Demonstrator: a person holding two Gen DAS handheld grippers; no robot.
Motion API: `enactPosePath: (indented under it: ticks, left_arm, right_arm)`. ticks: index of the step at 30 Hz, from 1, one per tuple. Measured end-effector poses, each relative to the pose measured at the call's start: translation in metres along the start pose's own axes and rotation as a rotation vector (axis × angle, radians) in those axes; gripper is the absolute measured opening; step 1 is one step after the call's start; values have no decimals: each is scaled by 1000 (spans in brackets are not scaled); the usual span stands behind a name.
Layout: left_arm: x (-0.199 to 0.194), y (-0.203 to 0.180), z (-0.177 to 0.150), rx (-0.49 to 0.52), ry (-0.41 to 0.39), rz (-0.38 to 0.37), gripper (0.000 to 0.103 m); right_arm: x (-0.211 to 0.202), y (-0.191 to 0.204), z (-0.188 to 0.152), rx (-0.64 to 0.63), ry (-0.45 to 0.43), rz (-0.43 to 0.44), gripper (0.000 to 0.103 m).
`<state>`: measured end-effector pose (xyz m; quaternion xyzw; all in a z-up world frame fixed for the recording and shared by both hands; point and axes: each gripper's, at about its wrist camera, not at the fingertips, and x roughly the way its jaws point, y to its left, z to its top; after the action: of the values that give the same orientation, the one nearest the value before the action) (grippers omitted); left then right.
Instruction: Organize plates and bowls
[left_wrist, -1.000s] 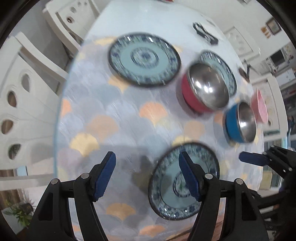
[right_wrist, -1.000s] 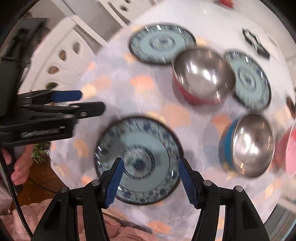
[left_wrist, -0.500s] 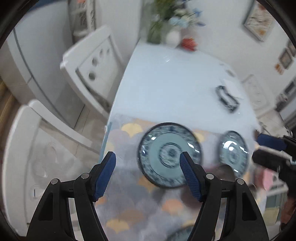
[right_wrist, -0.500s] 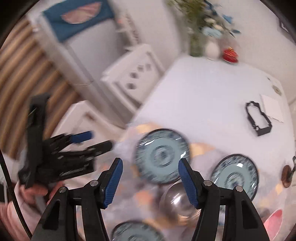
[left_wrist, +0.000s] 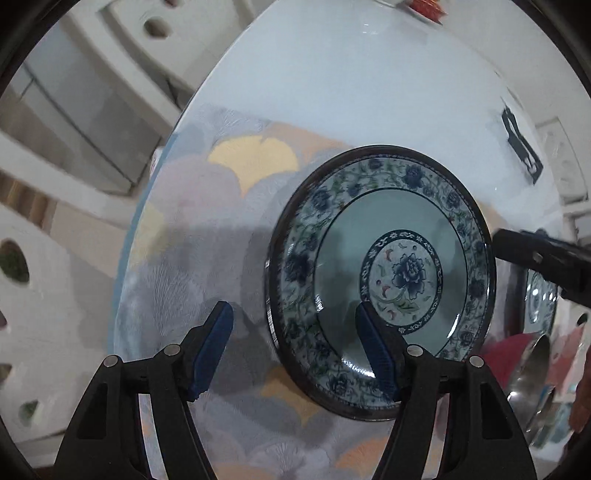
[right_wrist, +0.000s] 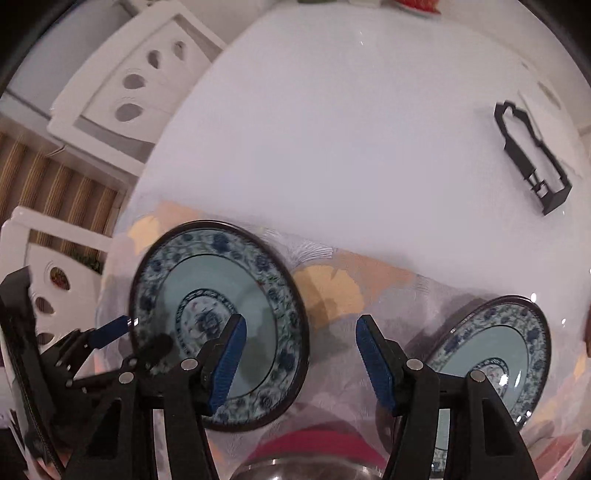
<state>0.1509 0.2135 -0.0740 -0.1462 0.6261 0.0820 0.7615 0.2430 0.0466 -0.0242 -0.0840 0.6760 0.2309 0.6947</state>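
Note:
A blue-and-white patterned plate (left_wrist: 384, 280) lies on the scallop-patterned tablecloth (left_wrist: 207, 221). My left gripper (left_wrist: 295, 347) is open just above it, its right finger over the plate's near rim and its left finger off the plate. The same plate shows in the right wrist view (right_wrist: 218, 317). My right gripper (right_wrist: 299, 363) is open and empty over the cloth between that plate and a second patterned plate (right_wrist: 495, 354) at the right. A red bowl with a steel inside (right_wrist: 314, 454) sits just below the right gripper.
A white table (right_wrist: 351, 129) extends beyond the cloth, with a black frame-like object (right_wrist: 532, 155) on it at the right. White chairs (right_wrist: 129, 92) stand along the left side. A steel bowl rim (left_wrist: 532, 373) shows at the far right of the left wrist view.
Both grippers have swung down from a raised view of the room and moved close to the far patterned plate. Both stay open.

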Motion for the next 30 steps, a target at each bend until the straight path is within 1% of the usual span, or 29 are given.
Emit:
enactPosePath:
  ticks: [3,7,9,17,20,22,25,28,30]
  left_arm:
    - [4,-8,6,15,-2,8,66]
    - [7,-19,11,35,-8,-2,67]
    - [8,-23,11,45,-13,-2,68]
    - [13,-33,16,76,-31,-13,69]
    - [11,-31,14,77,-33,-15,69]
    - [11,-30,13,79,-36,-16,69]
    - [9,-29,10,88,-36,-18,69]
    - [9,-31,11,89,-32,-20,68]
    - [7,-28,10,83,-31,-31,67]
  right_arm:
    - [13,-2,2,3,32,-28,60]
    - [32,-7,4,13,71,-10,60]
    - [35,-8,5,6,69,-4,64]
    - [47,23,11,-86,78,-7,65]
    - [49,31,11,-98,79,-4,66]
    - [49,36,11,-95,79,13,66]
    - [47,39,11,-82,78,76,66]
    - [45,38,8,-82,81,72,67]
    - [45,37,8,-66,84,86,67]
